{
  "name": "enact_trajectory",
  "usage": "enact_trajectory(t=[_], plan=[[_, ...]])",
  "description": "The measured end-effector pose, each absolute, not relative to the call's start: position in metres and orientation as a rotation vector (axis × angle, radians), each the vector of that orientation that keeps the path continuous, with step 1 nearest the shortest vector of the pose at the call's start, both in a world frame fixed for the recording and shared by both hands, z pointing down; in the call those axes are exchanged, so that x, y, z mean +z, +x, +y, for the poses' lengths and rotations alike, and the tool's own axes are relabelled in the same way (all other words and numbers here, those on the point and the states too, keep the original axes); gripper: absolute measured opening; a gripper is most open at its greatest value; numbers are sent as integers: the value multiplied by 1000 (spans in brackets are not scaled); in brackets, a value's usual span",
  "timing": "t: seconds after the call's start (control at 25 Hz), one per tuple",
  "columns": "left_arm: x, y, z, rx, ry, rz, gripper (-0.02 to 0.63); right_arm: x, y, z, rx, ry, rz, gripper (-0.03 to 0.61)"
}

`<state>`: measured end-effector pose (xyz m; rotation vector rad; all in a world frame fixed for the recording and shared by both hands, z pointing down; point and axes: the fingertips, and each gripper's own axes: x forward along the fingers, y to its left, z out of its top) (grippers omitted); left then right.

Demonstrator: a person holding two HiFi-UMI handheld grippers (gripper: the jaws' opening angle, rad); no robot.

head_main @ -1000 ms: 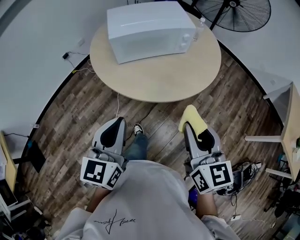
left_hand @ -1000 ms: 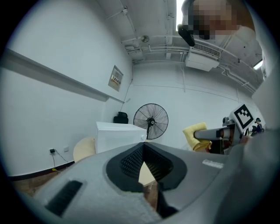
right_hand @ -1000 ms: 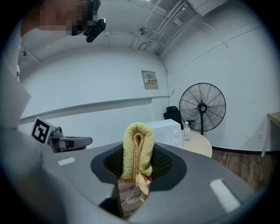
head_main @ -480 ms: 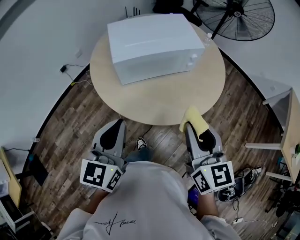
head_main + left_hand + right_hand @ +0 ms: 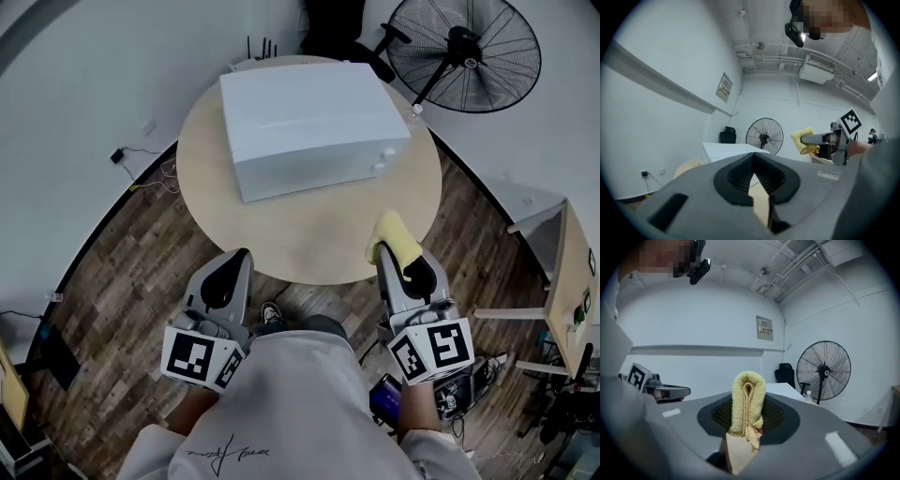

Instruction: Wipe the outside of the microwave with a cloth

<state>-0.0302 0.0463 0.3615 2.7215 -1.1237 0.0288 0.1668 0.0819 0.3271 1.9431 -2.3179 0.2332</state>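
Stepping closer brought the grey left gripper, jaws together on nothing, near the round beige table. The boxy white microwave sat untouched on it. The grey right gripper, pinching the folded yellow cloth, now overhung its rim, nearly within wiping reach.

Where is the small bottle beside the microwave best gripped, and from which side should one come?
The bottle stands upright near the rim of the table, close beside the right side of the microwave. So grip it probably round its body, jaws level, coming from the open right side, not across the microwave.
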Motion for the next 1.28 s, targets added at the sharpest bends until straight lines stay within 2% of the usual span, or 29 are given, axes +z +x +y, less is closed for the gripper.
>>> enact_trajectory(t=[0.68, 1.28], plan=[[362, -43, -6, 45, 2709, -1178, -5, 318, 189, -14, 128, 1891, -2276, 138], [361, -16, -81, 51, 2688, -1177, -5, 320, 244, -129, 123, 1835, -2195, 138]])
